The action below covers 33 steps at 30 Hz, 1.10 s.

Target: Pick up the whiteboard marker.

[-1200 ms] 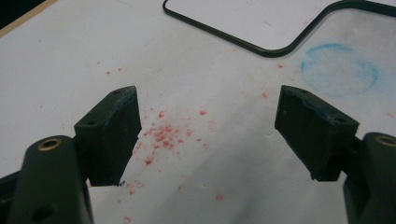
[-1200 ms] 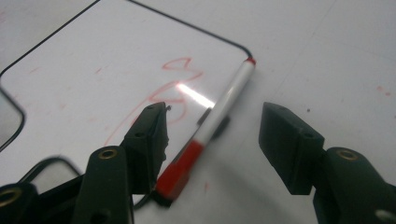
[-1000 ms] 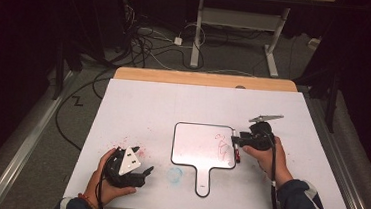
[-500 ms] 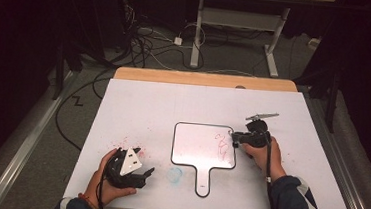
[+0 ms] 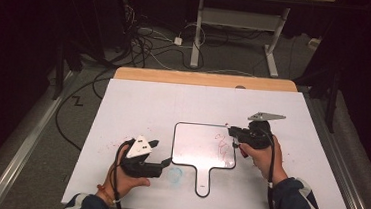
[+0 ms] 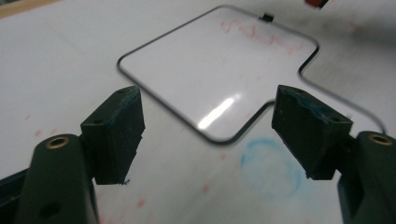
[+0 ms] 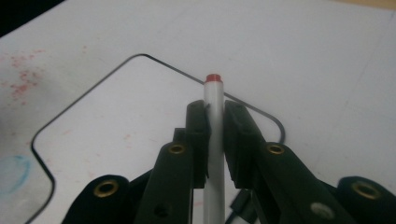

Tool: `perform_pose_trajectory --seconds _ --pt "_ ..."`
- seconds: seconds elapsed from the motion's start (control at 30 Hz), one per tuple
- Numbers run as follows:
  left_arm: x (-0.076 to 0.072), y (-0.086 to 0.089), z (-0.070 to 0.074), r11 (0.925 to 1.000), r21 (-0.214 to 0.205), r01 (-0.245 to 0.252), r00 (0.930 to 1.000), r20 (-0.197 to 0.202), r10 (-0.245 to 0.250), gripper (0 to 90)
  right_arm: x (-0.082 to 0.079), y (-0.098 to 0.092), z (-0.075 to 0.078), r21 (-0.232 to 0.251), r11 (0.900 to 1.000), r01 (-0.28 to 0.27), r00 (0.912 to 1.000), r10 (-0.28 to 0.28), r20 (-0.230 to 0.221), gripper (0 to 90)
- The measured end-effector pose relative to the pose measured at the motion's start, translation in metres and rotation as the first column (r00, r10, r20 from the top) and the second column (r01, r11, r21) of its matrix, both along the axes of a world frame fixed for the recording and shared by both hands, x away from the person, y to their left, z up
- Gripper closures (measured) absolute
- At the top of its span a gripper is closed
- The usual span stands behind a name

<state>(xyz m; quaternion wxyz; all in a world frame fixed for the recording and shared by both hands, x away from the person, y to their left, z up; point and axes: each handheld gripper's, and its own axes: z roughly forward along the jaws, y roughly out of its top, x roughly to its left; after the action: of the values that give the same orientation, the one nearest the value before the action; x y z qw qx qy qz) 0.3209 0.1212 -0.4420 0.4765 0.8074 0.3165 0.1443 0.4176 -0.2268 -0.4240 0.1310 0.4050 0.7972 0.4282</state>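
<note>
Right tongs (image 7: 215, 116), their jaws having just been closing, pinch a red-capped marker (image 7: 214, 109) over the right edge of a small handled whiteboard (image 5: 203, 145) lying on the white worktop (image 5: 138, 101), while the left tongs (image 6: 210, 126) hover spread and empty near its lower-left corner.

left hand-held gripper (image 5: 162, 153): black body, white three-cornered plate, brass screw eyelets, blue-smudged pad | right hand-held gripper (image 5: 229, 132): black, grey three-cornered plate, black cable | sleeves (image 5: 298, 206): dark navy, light stripe | left wrist: red-orange band (image 5: 105, 193)
</note>
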Motion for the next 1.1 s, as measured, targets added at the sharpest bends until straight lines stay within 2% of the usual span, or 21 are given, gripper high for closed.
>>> perform_pose_trajectory --seconds 0.03,0.07,0.13,0.17,0.2,0.23,0.27,0.3,0.43,0.47,0.5,0.7,0.87,1.07,1.1 --pt "0.002 -0.008 0.003 0.9998 -0.011 0.019 0.9998 0.000 -0.019 24.4 -0.003 0.002 0.002 0.015 0.9998 -0.014 0.9998 0.014 0.017 81.5" --pt "0.002 -0.008 0.003 0.9998 -0.011 0.019 0.9998 0.000 -0.019 24.6 -0.007 0.005 0.004 0.022 0.9995 -0.024 0.9993 0.024 0.029 81.5" --pt "0.007 -0.025 0.008 0.9986 -0.032 0.042 0.9991 0.003 -0.042 25.6 -0.013 0.009 0.008 0.042 0.9981 -0.044 0.9977 0.042 0.053 81.5" --pt "0.012 -0.040 0.010 0.9968 -0.045 0.065 0.9978 -0.002 -0.066 25.6 -0.016 0.012 0.009 0.045 0.9976 -0.053 0.9966 0.050 0.065 81.6" --pt "0.014 -0.047 0.011 0.9960 -0.050 0.075 0.9972 0.000 -0.075 25.7 -0.019 0.014 0.010 0.045 0.9972 -0.060 0.9957 0.057 0.073 81.5" --pt "0.014 -0.047 0.011 0.9960 -0.050 0.075 0.9972 0.000 -0.075 25.8 -0.022 0.017 0.011 0.055 0.9957 -0.075 0.9938 0.071 0.086 81.5" --pt "0.018 -0.059 0.011 0.9943 -0.061 0.088 0.9961 -0.007 -0.088 26.7 -0.025 0.019 0.011 0.059 0.9947 -0.084 0.9925 0.079 0.093 81.5" --pt "0.018 -0.059 0.011 0.9943 -0.061 0.088 0.9961 -0.007 -0.088 26.9 -0.025 0.019 0.011 0.059 0.9947 -0.084 0.9925 0.079 0.093 81.5" --pt "0.024 -0.077 0.008 0.9914 -0.075 0.107 0.9937 -0.025 -0.109 28.8 -0.036 0.028 0.013 0.084 0.9893 -0.119 0.9860 0.108 0.127 81.5" --pt "0.026 -0.081 0.007 0.9904 -0.082 0.111 0.9929 -0.034 -0.114 28.8 -0.036 0.028 0.013 0.084 0.9893 -0.119 0.9860 0.108 0.127 81.5" --pt "0.029 -0.086 0.006 0.9883 -0.103 0.112 0.9921 -0.044 -0.117 30.7 -0.040 0.032 0.014 0.090 0.9870 -0.133 0.9825 0.119 0.143 81.5" --pt "0.030 -0.096 0.004 0.9820 -0.131 0.136 0.9877 -0.059 -0.145 36.7 -0.050 0.040 0.016 0.107 0.9807 -0.164 0.9738 0.143 0.177 81.6" --pt "0.032 -0.098 0.005 0.9786 -0.161 0.128 0.9880 -0.065 -0.140 38.6 -0.053 0.043 0.015 0.116 0.9774 -0.177 0.9707 0.153 0.185 81.5" --pt "0.035 -0.101 0.005 0.9766 -0.177 0.123 0.9878 -0.074 -0.137 41.5 -0.054 0.045 0.014 0.122 0.9756 -0.183 0.9689 0.158 0.191 81.5" --pt "0.036 -0.102 0.005 0.9744 -0.186 0.126 0.9867 -0.077 -0.143 41.7 -0.055 0.045 0.014 0.125 0.9749 -0.184 0.9691 0.159 0.189 81.5"
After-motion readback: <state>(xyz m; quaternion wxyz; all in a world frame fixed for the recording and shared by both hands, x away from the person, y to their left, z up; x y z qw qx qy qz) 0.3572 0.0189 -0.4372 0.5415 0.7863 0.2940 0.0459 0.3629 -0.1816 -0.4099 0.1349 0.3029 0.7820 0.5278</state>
